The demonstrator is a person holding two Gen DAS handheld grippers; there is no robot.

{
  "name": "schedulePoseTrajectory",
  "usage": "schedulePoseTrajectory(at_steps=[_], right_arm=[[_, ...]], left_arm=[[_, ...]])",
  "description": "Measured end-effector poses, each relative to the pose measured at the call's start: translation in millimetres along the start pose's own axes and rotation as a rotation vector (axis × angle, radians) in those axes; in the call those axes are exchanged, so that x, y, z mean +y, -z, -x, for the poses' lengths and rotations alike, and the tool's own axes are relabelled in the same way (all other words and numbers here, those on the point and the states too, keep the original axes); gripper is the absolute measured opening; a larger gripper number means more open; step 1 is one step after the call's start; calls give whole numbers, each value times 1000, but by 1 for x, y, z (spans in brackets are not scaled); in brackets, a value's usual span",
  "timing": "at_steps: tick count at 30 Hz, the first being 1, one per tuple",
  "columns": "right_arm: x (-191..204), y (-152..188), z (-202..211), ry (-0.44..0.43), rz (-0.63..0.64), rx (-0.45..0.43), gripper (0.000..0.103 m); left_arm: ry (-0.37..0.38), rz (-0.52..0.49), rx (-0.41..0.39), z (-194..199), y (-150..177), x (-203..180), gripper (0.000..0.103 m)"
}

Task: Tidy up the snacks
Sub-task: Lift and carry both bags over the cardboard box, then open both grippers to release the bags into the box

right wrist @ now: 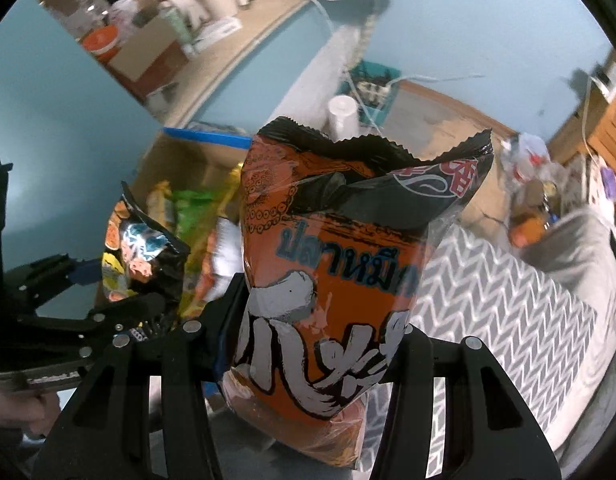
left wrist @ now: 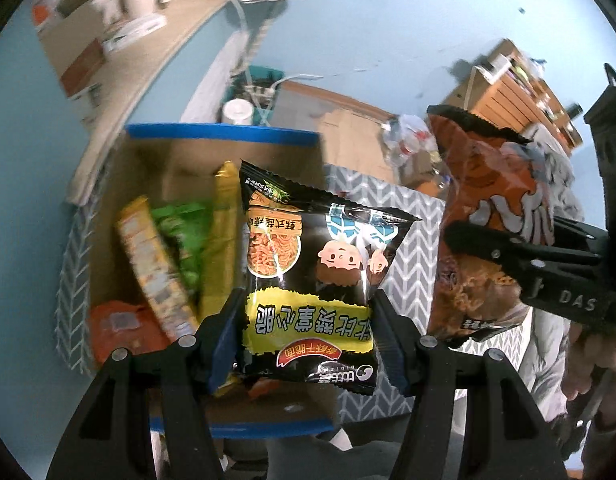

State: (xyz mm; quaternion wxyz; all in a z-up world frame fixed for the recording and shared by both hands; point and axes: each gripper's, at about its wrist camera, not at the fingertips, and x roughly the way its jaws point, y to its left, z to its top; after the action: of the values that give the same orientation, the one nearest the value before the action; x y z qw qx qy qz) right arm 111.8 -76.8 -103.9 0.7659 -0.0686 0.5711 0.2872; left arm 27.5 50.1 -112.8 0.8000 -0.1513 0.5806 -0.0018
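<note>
- Left wrist view: the left gripper (left wrist: 308, 320) is clamped on a black noodle snack packet (left wrist: 314, 276), its blue-padded fingers (left wrist: 223, 336) pressing the packet's two side edges. The packet has a yellow band of print and cartoon faces, and it appears upside down to the camera.
- Below and behind the packet stands a cardboard box (left wrist: 267, 160) with blue tape along its rims. Inside it, several snacks stand on edge: a yellow packet (left wrist: 221, 232), a green packet (left wrist: 183, 236), a pale printed packet (left wrist: 155, 276) and an orange packet (left wrist: 119, 328) low in the corner.
- The box sits beside a grey chevron-patterned cloth (left wrist: 412, 248), on the light blue floor (left wrist: 388, 40).
- At the right of this view, the right gripper (left wrist: 460, 240) grips an orange squid snack bag (left wrist: 492, 208) across its middle.
- Right wrist view: the same orange bag (right wrist: 328, 280) fills the centre, pinched low down between the right gripper's (right wrist: 312, 340) fingers, its crimped black top edge standing upward.
- To the left, the other gripper (right wrist: 119, 292) carries the black packet (right wrist: 143, 252) just beside the orange bag, above the open box (right wrist: 179, 160).
- A hand (right wrist: 19, 412) shows at the lower left edge, holding that gripper's handle.
</note>
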Motion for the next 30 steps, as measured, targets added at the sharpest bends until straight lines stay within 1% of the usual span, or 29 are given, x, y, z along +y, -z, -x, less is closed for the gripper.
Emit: schedulePoseTrajectory(at_steps=[3, 5, 12, 16, 18, 23, 25, 26, 27, 30], right_arm=[[14, -8, -4, -29, 22, 7, 50], [27, -14, -8, -33, 47, 11, 50], [66, -30, -16, -72, 110, 24, 50], [82, -37, -28, -88, 131, 47, 50], [88, -40, -35, -95, 142, 60, 50], [103, -47, -44, -83, 157, 87, 51], [107, -49, -44, -81, 162, 95, 55], [109, -50, -42, -84, 165, 90, 59], [111, -50, -41, -78, 167, 82, 62], [114, -51, -32, -60, 175, 58, 62]], left_arm=[[-23, 34, -9, 6, 3, 18, 63], [-43, 53, -17, 9, 6, 30, 63], [-66, 126, -30, 15, 13, 62, 63], [-77, 163, -32, 16, 15, 72, 63], [-69, 184, -27, 15, 17, 78, 63], [-86, 213, -42, 17, 17, 87, 63], [-82, 227, -45, 18, 16, 89, 64], [-83, 231, -45, 20, 16, 89, 64], [-82, 232, -47, 22, 16, 90, 64], [-81, 227, -56, 27, 14, 89, 65]])
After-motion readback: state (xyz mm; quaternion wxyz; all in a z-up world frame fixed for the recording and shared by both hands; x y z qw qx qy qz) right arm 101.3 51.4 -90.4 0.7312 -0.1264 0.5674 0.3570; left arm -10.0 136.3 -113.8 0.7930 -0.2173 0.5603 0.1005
